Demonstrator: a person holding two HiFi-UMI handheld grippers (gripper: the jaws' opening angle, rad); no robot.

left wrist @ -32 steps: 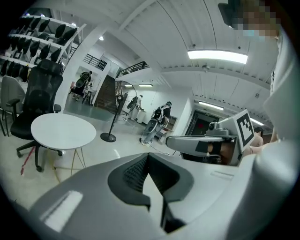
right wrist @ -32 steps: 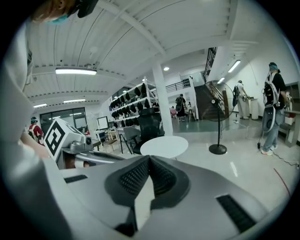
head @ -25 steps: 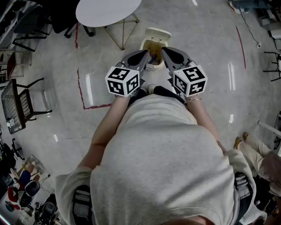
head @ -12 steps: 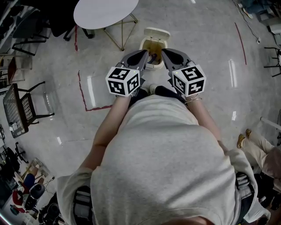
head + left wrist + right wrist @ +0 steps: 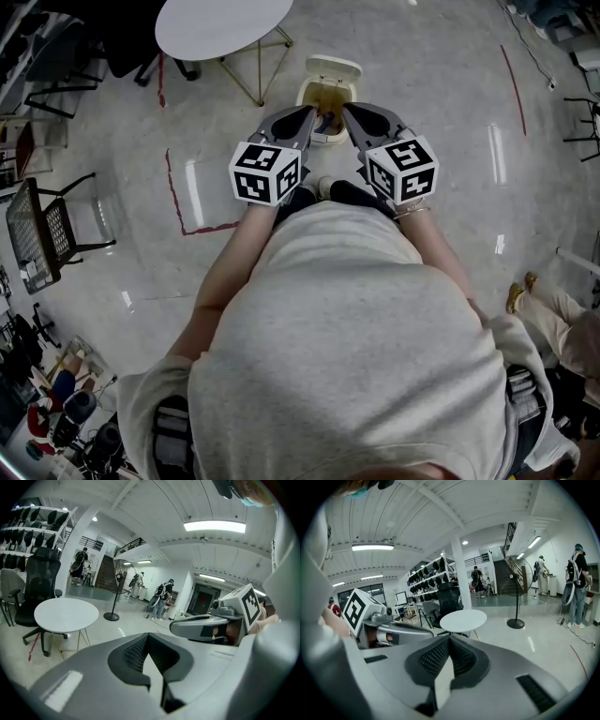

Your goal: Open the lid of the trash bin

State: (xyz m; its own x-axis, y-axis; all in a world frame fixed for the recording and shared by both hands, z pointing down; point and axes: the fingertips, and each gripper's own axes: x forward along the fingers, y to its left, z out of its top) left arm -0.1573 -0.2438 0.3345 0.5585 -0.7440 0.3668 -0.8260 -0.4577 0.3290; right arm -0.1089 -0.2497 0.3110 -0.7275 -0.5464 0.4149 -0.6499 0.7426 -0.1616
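In the head view a cream trash bin point(image 5: 311, 94) stands on the floor just beyond my feet. Its lid point(image 5: 335, 67) is tipped up at the far side, and a brownish inside shows. My left gripper point(image 5: 312, 113) and right gripper point(image 5: 346, 110) are held side by side above the bin's near edge, tips angled toward each other. Both point out across the room, so neither gripper view shows the bin. The left gripper point(image 5: 147, 637) has its jaws together with nothing between them. The right gripper point(image 5: 449, 638) is the same.
A round white table point(image 5: 220, 23) on thin legs stands left of the bin. Red tape lines point(image 5: 173, 187) mark the floor, with chairs point(image 5: 47, 225) further left. Another person's legs point(image 5: 548, 319) are at the right edge. A floor fan stand point(image 5: 515, 620) is ahead.
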